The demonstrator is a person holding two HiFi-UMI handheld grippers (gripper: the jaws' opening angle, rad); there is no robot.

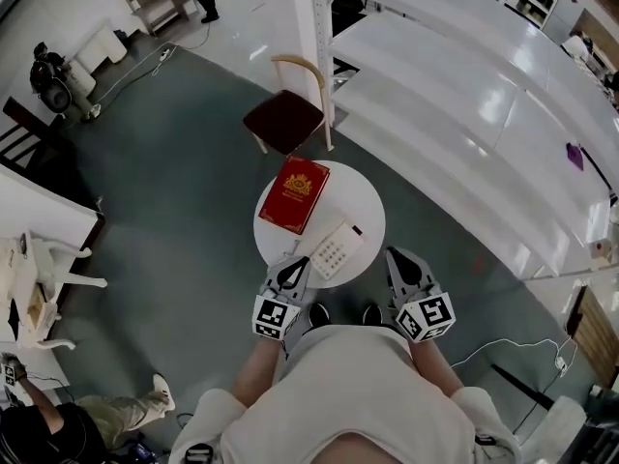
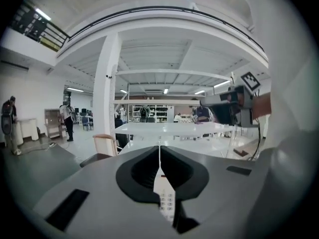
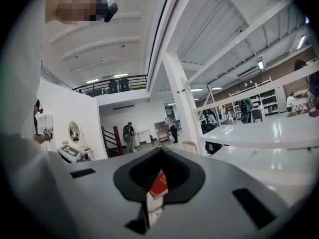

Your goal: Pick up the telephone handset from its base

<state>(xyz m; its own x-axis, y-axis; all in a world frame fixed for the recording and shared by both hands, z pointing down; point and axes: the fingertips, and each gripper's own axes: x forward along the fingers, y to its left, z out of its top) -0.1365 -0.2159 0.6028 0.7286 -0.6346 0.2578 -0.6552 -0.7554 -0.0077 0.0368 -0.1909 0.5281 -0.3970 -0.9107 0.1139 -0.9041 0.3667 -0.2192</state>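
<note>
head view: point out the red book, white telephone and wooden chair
red hardcover book (image 1: 294,194), head view, middle of its cover
white push-button telephone (image 1: 331,250), head view, keypad
wooden chair with dark red seat (image 1: 282,120), head view, seat

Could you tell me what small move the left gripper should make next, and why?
Probably open its jaws: the left gripper is shut and empty, just short of the white telephone on the round table, so it cannot grip anything as it stands.
</note>
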